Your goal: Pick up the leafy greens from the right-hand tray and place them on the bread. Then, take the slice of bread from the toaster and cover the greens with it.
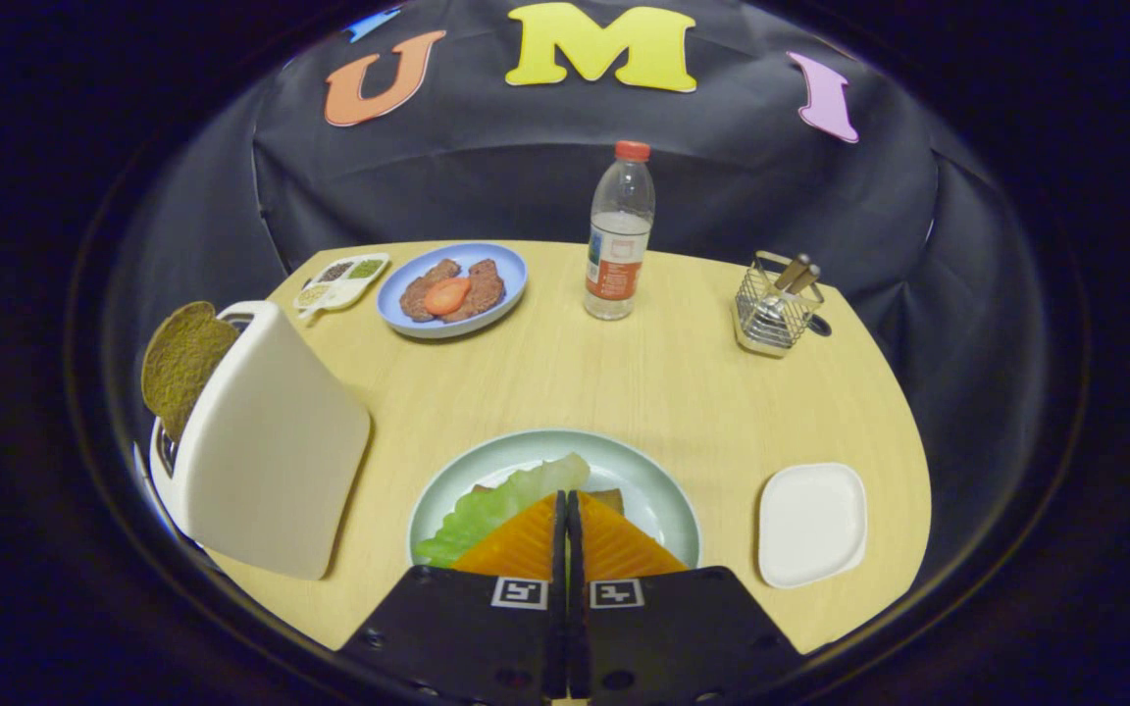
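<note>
Gripper [566,510] fingers pressed together, nothing visibly pinched, tips over leafy greens [496,505] on the plate [658,480]. Greens look placed; right tray [811,523] bare. Toaster [266,446] w/ bread slice [182,361] sits approx 10 o'clock of gripper, slice upright.

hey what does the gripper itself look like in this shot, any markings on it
The gripper shows as two wedge-shaped fingers with ribbed faces, tapering forward side by side. Each is mounted on a flat black block with angular edges and small screw holes. Each block carries a square black-and-white fiducial marker near the finger's base, one on each side of the centre seam. No cables or sleeve are visible.
</note>
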Motion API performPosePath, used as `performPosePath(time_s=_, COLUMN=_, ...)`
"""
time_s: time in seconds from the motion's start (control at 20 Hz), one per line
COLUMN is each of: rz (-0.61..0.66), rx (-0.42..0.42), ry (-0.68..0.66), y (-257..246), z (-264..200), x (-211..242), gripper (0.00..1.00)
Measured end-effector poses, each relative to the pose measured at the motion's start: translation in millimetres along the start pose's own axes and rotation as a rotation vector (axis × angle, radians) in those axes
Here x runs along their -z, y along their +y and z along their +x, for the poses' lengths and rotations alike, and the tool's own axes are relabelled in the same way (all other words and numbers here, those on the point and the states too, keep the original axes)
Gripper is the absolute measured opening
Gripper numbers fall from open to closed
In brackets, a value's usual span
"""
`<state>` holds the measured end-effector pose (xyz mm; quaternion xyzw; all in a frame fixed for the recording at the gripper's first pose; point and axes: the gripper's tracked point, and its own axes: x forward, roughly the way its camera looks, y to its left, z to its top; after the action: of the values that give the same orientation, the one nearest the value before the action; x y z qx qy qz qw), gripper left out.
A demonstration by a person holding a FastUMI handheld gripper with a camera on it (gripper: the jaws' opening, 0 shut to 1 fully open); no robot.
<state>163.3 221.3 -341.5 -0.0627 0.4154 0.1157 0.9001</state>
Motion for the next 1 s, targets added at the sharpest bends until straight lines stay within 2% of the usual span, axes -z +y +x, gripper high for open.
performPosePath(time_s=0.1, rz=0.028, rx=0.007, ry=-0.008, y=-2.4, z=-6.1, x=0.0, gripper=0.05)
performPosePath(time_s=0.2, rz=0.038, rx=0.008, ry=-0.027, y=-4.1, z=-17.7, x=0.3, gripper=0.23)
performPosePath(time_s=0.45, rz=0.077, rx=0.027, ry=-0.099, y=-0.6, z=-68.3, x=-9.5, gripper=0.77)
performPosePath(time_s=0.55, rz=0.090, rx=0.044, ry=-0.143, y=2.9, z=-90.9, x=-17.4, gripper=0.88)
performPosePath(time_s=0.8, rz=0.089, rx=0.047, ry=-0.237, y=36.1, z=-138.8, x=-41.6, gripper=0.95)
performPosePath(time_s=1.0, rz=0.073, rx=-0.030, ry=-0.250, y=87.4, z=-158.0, x=-56.9, gripper=0.94)
